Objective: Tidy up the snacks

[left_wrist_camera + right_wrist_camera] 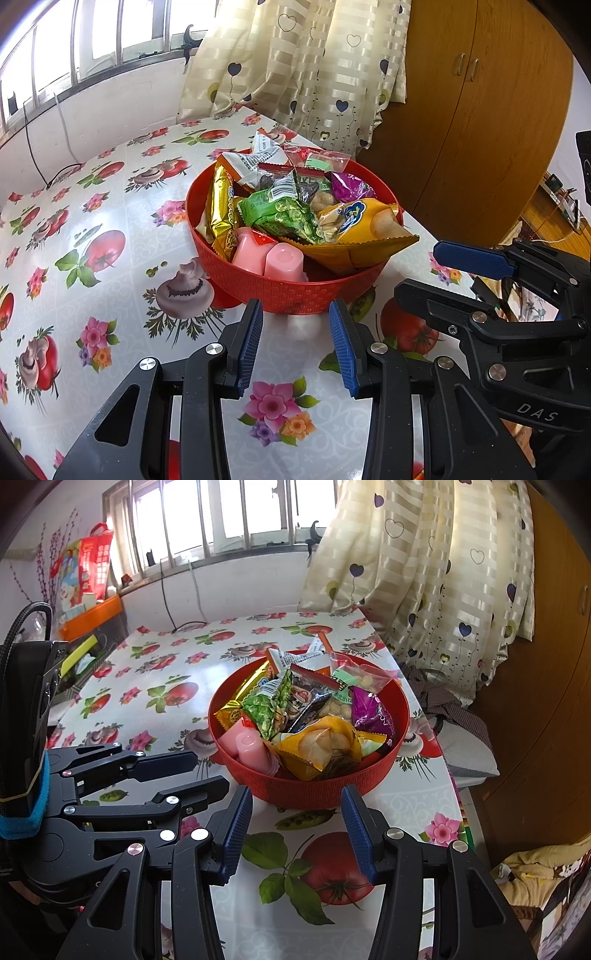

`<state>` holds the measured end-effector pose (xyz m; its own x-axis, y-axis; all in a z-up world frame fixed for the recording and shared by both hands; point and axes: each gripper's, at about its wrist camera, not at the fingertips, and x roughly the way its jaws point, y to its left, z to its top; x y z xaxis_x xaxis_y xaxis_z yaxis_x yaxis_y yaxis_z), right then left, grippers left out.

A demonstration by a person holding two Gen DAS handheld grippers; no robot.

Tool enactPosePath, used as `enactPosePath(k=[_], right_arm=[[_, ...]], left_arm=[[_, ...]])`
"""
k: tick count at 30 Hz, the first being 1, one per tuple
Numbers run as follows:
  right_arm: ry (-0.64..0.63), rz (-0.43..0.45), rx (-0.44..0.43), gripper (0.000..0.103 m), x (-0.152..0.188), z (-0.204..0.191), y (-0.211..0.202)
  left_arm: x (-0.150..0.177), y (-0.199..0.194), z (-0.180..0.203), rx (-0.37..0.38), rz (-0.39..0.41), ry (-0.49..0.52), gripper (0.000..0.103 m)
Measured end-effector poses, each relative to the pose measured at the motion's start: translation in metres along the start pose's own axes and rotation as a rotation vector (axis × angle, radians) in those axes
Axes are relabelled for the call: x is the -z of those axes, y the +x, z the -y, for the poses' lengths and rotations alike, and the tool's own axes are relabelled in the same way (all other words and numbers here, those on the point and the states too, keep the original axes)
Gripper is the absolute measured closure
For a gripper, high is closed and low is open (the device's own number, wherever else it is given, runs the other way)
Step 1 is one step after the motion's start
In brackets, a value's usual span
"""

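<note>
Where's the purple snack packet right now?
In the red basket, far right side, the purple packet lies beside the clear biscuit bag and behind the yellow packet.

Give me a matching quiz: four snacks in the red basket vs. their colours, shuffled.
Things:
1. pea packet
2. chip bag
3. small bottles
4. crinkled wrapper by the far right rim

Colours:
A. pink
B. purple
C. green
D. yellow-orange

Pairs: 1-C, 2-D, 3-A, 4-B. All sit in the red basket.
</note>
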<state>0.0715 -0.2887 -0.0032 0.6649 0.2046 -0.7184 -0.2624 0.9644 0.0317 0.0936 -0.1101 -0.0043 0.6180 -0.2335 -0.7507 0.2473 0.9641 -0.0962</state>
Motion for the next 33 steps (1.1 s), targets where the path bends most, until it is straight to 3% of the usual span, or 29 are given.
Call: enactPosePath(k=[33], right_arm=[[0.001,0.001,0.0,0.055,-0.0001,0.0004,0.0004]], left_arm=[[-0.0054,-0.001,-0.0001,-0.012,0.013,0.003,0.064]])
